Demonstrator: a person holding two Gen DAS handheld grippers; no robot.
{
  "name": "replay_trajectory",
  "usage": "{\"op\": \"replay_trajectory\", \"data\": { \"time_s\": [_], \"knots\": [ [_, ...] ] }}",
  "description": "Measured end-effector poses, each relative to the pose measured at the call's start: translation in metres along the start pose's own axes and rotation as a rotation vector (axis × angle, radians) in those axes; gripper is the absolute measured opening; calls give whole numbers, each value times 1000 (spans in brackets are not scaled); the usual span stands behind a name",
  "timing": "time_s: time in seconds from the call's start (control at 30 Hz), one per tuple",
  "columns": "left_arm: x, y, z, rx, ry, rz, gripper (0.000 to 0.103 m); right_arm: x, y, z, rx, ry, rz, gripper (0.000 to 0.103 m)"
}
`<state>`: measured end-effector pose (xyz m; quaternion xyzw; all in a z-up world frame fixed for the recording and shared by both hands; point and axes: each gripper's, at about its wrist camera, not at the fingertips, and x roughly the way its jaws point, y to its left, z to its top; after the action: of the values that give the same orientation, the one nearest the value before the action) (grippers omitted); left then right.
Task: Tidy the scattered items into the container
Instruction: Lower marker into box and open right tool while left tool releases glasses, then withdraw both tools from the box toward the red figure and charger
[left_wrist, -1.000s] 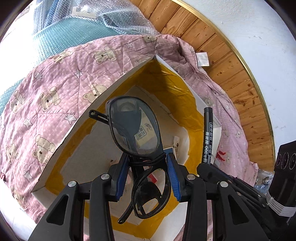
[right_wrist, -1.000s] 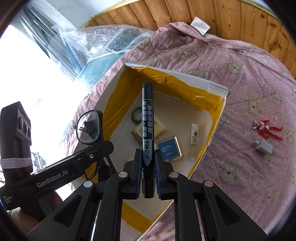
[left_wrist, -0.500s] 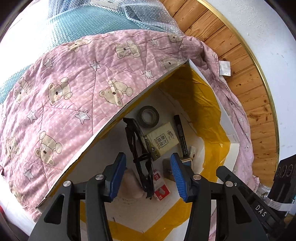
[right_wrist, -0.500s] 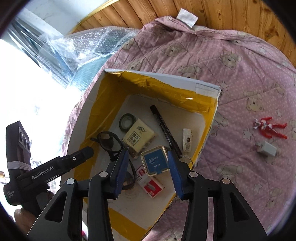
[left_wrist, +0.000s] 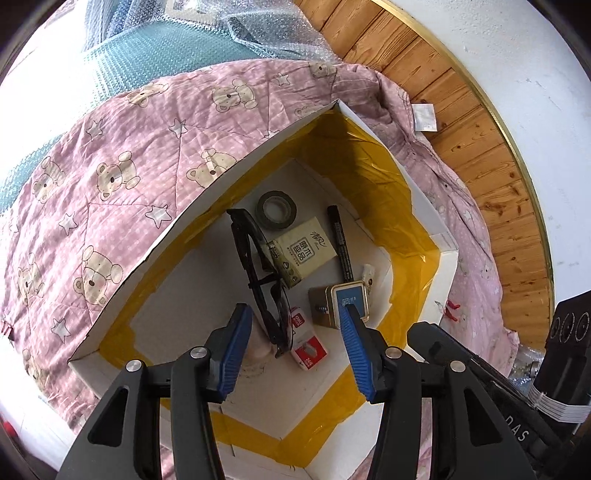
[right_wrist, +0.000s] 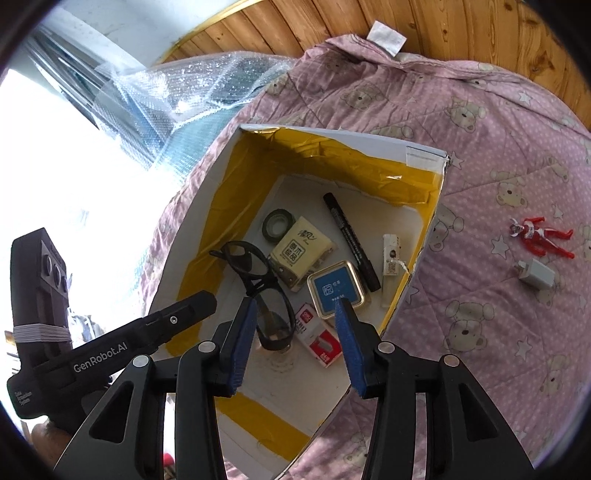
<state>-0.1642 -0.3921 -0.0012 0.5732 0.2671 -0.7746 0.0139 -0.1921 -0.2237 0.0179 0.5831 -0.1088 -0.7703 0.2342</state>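
Out on the pink bear-print quilt (right_wrist: 480, 155), to the right of the cardboard box (right_wrist: 369, 138), lie the two things not yet tidied: a red toy figure (right_wrist: 541, 240) and, just nearer, a white charger plug (right_wrist: 537, 275). Both sit apart from each other and well clear of the box wall. The figure's long axis runs left to right, head toward the box.

Both tools hang over the box with their blue pads spread wide and nothing between them. The right tool (right_wrist: 295, 332) is above the near end of the box, so the loose pair lies to its right and slightly farther; the left tool (left_wrist: 295, 339) is on the box's other side, so the right one is the nearer and likely the one to go.

Inside the box already rest the black glasses (right_wrist: 255, 273), marker (right_wrist: 351, 240), tape roll (right_wrist: 277, 223), tissue pack (right_wrist: 299, 254), blue tin (right_wrist: 336, 290), a red-and-white staples box (right_wrist: 319, 339) and a small white stick-shaped item (right_wrist: 390, 258).
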Motion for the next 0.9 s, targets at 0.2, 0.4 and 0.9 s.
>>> {"op": "replay_trajectory", "data": {
  "time_s": [0.2,0.4,0.9],
  "knots": [
    [-12,-3,-13,12,-12,-1,52,-11,6,-13,-12,-8,9,48],
    [-26,-6,-25,25,-31,-3,52,-19,10,-26,-16,-13,25,48],
    [-56,-19,-53,69,-70,2,52,-41,10,-58,-6,-36,60,48]
  ]
}}
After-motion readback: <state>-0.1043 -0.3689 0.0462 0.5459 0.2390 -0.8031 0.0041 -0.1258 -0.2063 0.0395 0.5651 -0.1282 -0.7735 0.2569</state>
